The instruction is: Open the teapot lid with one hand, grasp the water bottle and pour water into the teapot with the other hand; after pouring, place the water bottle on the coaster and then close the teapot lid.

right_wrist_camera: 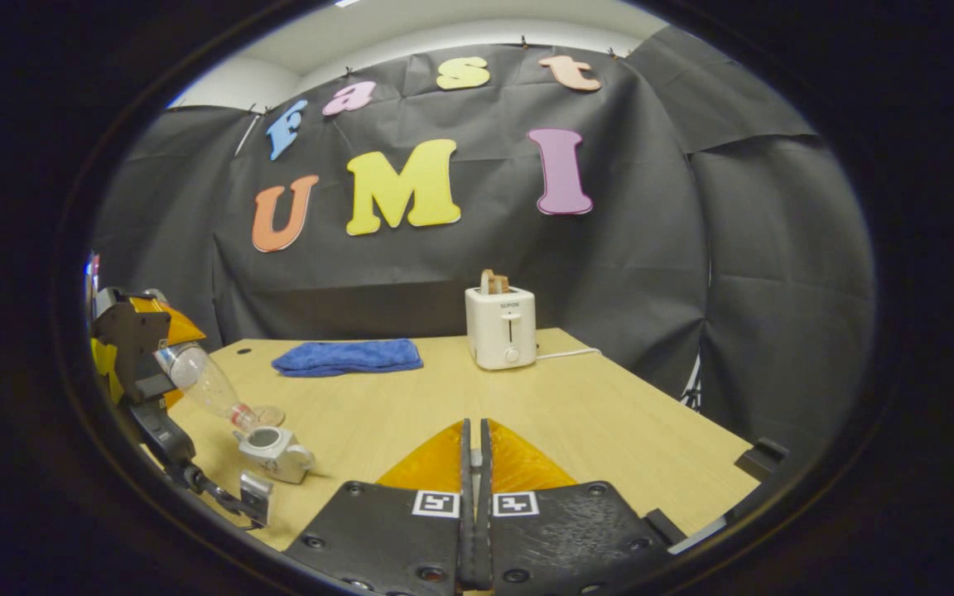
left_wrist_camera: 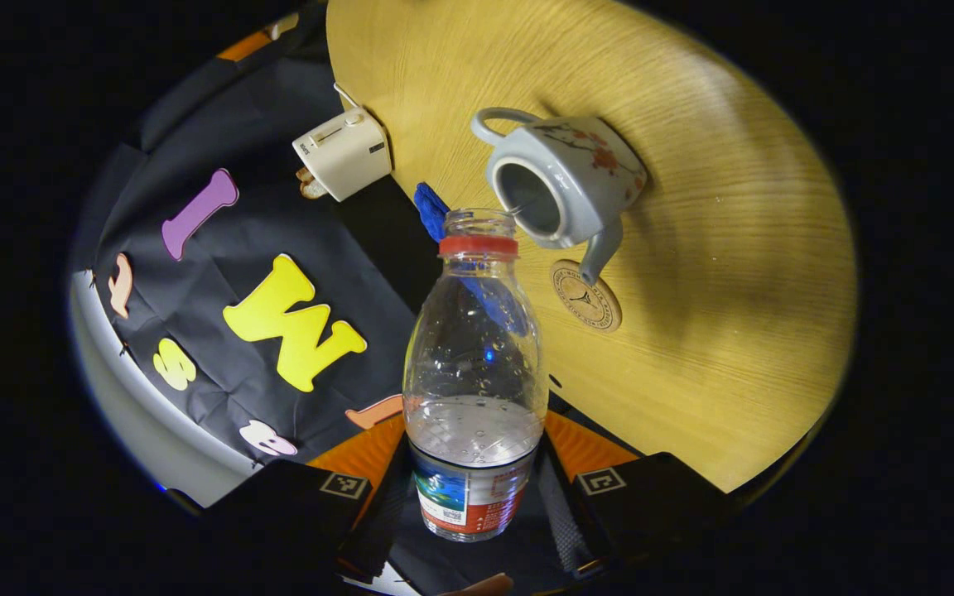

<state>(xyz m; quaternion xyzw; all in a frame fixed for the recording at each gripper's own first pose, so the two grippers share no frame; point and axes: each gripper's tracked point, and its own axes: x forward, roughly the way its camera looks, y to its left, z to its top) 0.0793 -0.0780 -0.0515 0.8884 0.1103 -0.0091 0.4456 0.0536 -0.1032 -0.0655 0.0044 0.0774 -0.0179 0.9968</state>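
Note:
My left gripper [left_wrist_camera: 473, 488] is shut on a clear water bottle [left_wrist_camera: 474, 356] with a red neck ring and no cap. The bottle is tipped forward, and its mouth sits at the rim of the open grey teapot [left_wrist_camera: 564, 178]. Water lies in the part of the bottle near the fingers. A round coaster [left_wrist_camera: 585, 296] lies just past the spout. In the right gripper view the teapot [right_wrist_camera: 274, 451], the bottle [right_wrist_camera: 195, 377] and the left gripper [right_wrist_camera: 183, 397] are at the far left. My right gripper [right_wrist_camera: 474, 463] is held over the table, its fingers closed together.
A white toaster [right_wrist_camera: 500, 327] with bread in it stands at the back of the wooden table [right_wrist_camera: 609, 414], its cord trailing right. A folded blue cloth [right_wrist_camera: 349, 357] lies to its left. Black cloth walls close in the booth.

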